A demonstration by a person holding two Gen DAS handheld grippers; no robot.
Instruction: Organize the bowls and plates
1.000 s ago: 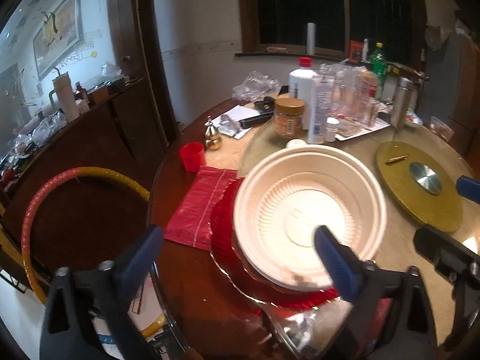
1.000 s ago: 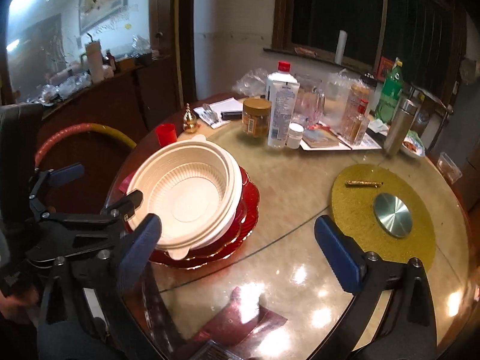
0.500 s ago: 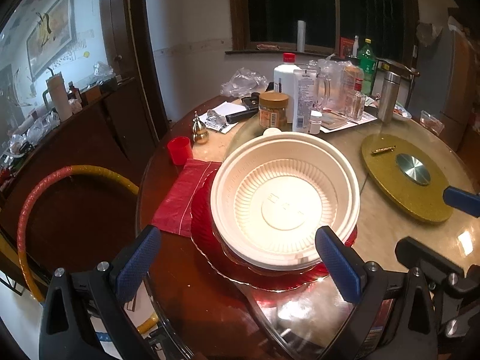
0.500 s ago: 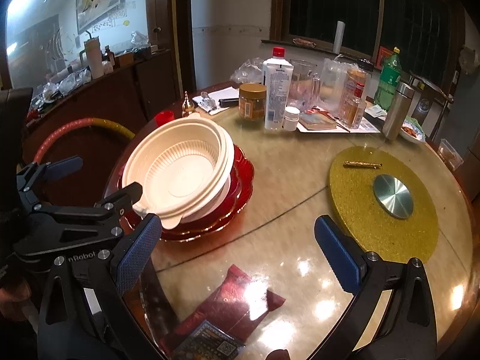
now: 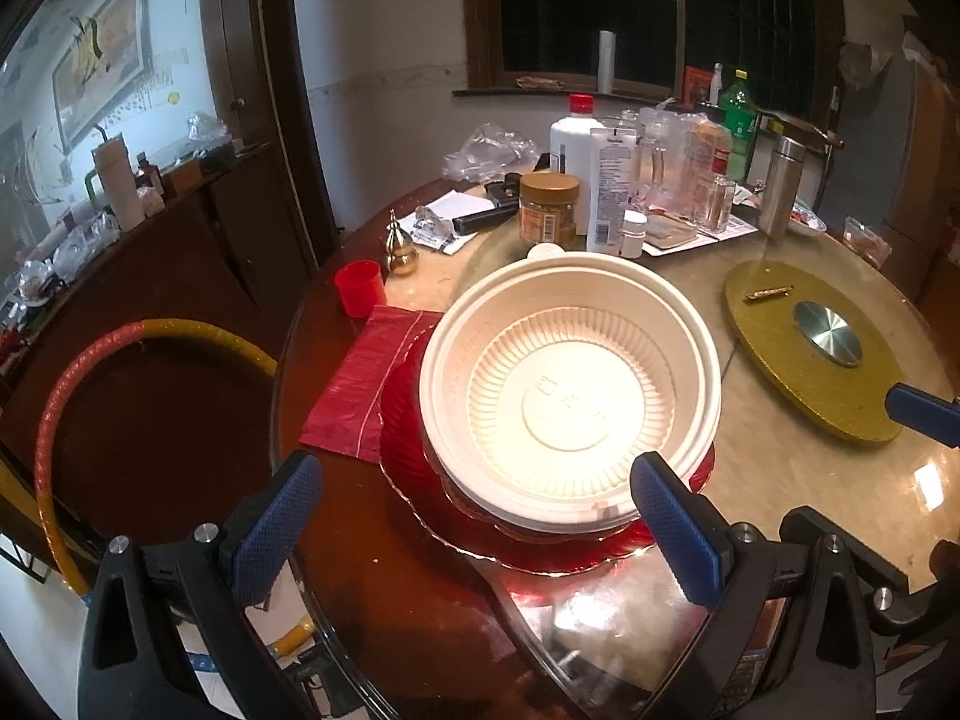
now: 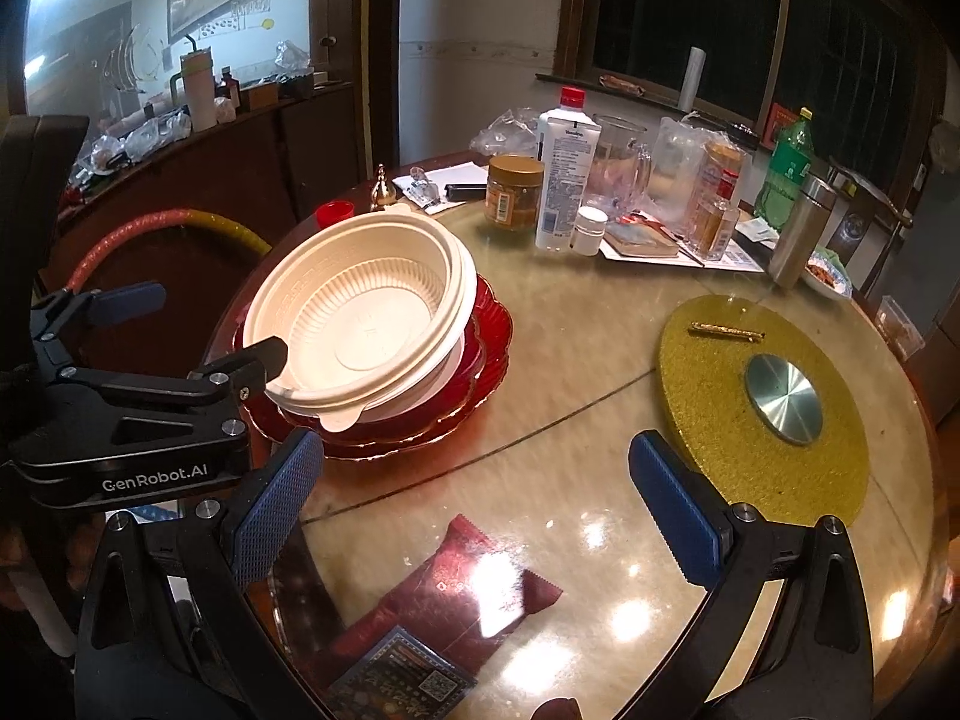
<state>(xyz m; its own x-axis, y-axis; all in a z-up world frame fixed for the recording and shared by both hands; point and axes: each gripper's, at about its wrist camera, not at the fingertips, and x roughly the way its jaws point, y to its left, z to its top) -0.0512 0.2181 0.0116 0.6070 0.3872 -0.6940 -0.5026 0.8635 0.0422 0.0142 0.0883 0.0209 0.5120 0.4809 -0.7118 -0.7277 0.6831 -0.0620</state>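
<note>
While both grippers' fingers [image 5: 273,531] gape empty, cluttered round glass-topped table [image 6: 576,324], dark sideboard [image 6: 252,150] behind.

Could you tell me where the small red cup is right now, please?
The red cup stands near the table's left edge in the left wrist view, beside the brass bell and behind the red cloth.

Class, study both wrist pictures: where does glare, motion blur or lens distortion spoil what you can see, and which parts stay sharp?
Left wrist view: fisheye bends the door frame; the cream bowl is fairly sharp but brightly lit inside; glare washes the glass near the bottom edge. Right wrist view: lamp glare spots the table top and the red packet; the table surface looks smeared; the window is black.
</note>
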